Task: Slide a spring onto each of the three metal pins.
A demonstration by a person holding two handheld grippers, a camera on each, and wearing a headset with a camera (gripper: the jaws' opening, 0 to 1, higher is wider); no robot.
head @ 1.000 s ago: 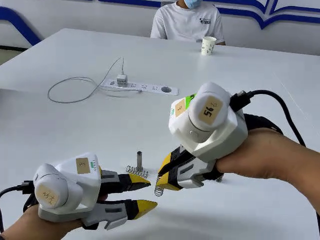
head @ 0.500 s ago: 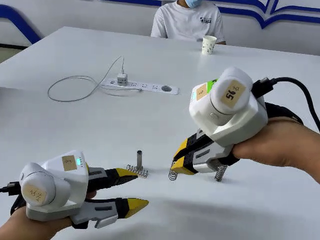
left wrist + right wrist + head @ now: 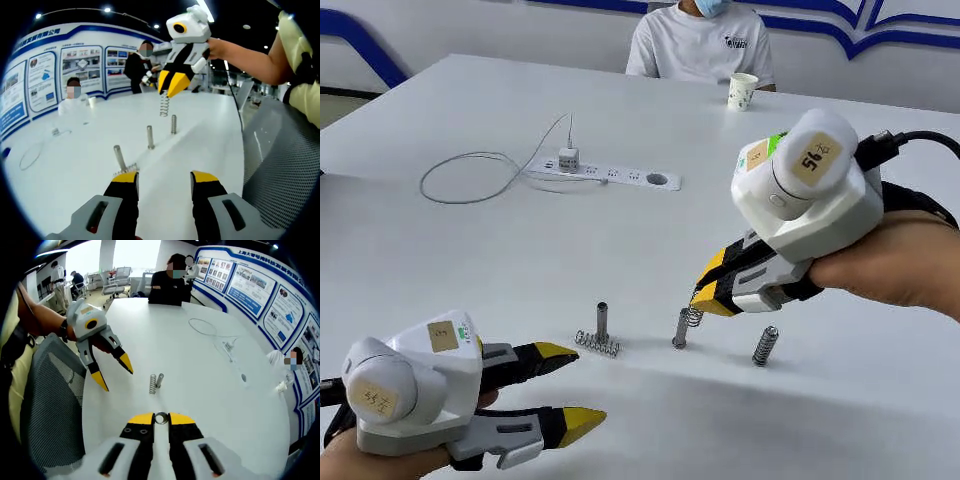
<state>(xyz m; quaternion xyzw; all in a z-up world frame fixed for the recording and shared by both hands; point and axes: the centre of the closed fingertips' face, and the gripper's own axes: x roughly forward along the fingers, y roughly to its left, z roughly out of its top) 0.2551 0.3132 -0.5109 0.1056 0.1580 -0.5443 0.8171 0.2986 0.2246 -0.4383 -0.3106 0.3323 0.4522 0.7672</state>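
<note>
Three metal pins stand in a row on the white table (image 3: 470,260). The left pin (image 3: 602,320) is bare, with a loose spring (image 3: 597,343) lying at its foot. Bare too is the middle pin (image 3: 680,328). The right pin (image 3: 764,346) carries a spring. My right gripper (image 3: 705,297) is shut on another spring (image 3: 693,316), which hangs close by the middle pin's top. In the left gripper view that spring (image 3: 163,104) dangles above the pins. My left gripper (image 3: 570,385) stands open at the near left, short of the left pin, with nothing between its fingers.
A white power strip (image 3: 610,175) with a plugged charger and a looped cable (image 3: 460,180) lies mid-table. A paper cup (image 3: 743,91) stands at the far edge in front of a seated person (image 3: 700,40). A mesh chair (image 3: 280,165) stands beside the table.
My right gripper has carried its spring up and to the right, from the table near the left pin to the middle pin's top. My left gripper has drawn back to the left.
</note>
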